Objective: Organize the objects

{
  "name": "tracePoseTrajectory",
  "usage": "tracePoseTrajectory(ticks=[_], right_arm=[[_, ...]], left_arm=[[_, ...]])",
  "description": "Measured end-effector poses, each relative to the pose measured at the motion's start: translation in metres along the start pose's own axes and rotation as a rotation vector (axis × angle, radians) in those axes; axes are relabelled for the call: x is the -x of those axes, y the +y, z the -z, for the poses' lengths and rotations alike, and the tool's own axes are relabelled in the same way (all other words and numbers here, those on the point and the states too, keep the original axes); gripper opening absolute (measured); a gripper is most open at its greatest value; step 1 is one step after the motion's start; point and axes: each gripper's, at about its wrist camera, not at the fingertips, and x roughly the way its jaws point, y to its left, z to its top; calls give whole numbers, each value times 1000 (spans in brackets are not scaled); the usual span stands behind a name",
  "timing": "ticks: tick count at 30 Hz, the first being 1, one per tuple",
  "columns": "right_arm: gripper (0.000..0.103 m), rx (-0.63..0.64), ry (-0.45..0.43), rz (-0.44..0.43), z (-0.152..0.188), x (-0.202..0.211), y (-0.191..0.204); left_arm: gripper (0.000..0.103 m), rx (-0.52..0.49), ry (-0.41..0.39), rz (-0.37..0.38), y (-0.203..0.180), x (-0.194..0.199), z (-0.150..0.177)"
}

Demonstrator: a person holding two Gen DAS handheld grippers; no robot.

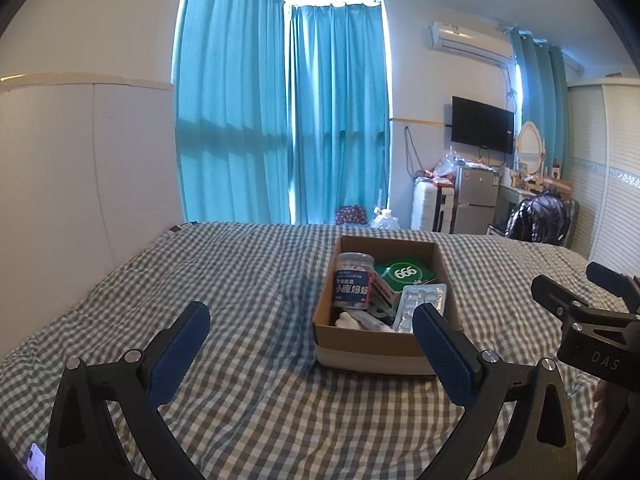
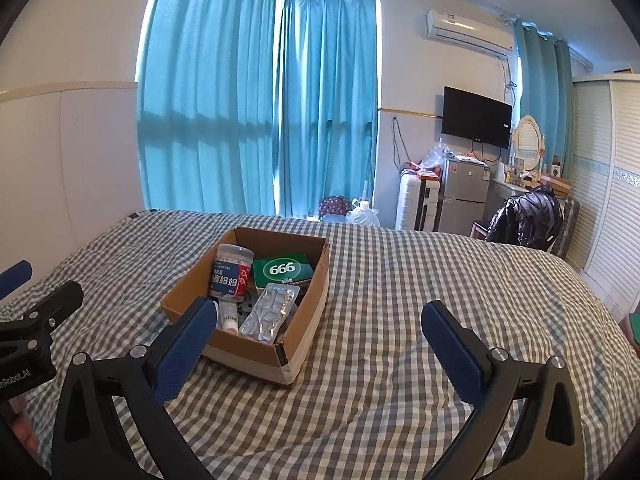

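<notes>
An open cardboard box (image 1: 360, 346) (image 2: 248, 354) sits on the checked bed. Inside stand a clear jar with a blue label (image 1: 354, 280) (image 2: 232, 272), a green "666" pack (image 1: 404, 272) (image 2: 282, 270), a silver blister pack (image 1: 424, 300) (image 2: 272, 310) and a small white tube (image 2: 229, 316). My left gripper (image 1: 311, 312) hovers open just short of the box, its right finger overlapping the box's near right corner. My right gripper (image 2: 320, 308) is open too, with the box to its left front. Each gripper shows in the other's view, the right gripper (image 1: 568, 280) and the left gripper (image 2: 46, 280), both empty.
The grey-and-white checked bedsheet (image 2: 400, 280) spreads all around the box. A white panel (image 1: 80, 180) borders the bed's left side. Beyond the foot are blue curtains (image 1: 280, 120), a suitcase (image 2: 416, 204), a small fridge (image 2: 464, 196), and a chair with a black jacket (image 2: 524, 216). A phone (image 1: 34, 456) lies at the lower left.
</notes>
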Motion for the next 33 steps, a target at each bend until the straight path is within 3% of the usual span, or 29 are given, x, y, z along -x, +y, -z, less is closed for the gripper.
tracePoseTrajectory(ticks=[33], right_arm=[[103, -17, 24, -2, 3, -4, 0]], left_arm=[[103, -5, 5, -1, 0, 0, 0]])
